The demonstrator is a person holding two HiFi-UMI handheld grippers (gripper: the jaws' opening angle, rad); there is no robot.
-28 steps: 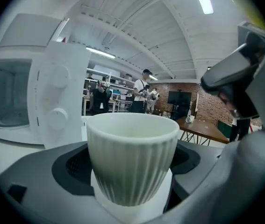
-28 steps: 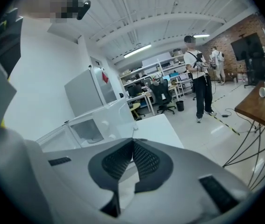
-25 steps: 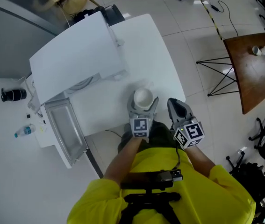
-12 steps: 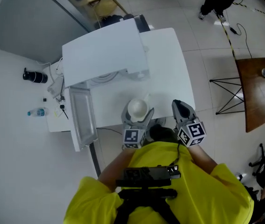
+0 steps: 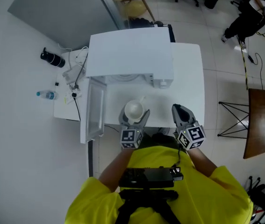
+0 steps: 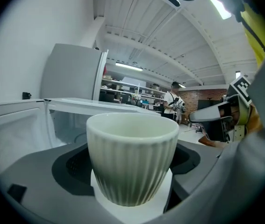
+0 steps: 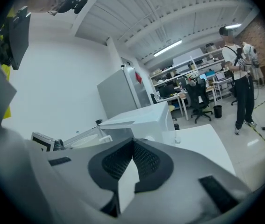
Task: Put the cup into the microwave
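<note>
The left gripper (image 5: 135, 115) is clamping its fingers on the cup (image 6: 131, 157), needing to keep it level entering the open microwave (image 5: 130, 55); the right gripper (image 5: 181, 112) is idling, fingers together.

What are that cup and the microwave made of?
The cup looks like glazed ceramic: pale ribbed walls, a soft sheen, a thick rim. The microwave seems white painted metal or plastic; its smooth matt top doesn't settle which.

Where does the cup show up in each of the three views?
Head view: cup at centre, in the left gripper, before the open microwave.
Left gripper view: centre foreground, gripped between the fingers.
Right gripper view: not in it.
Shared landmark: the white microwave, in all three.
</note>
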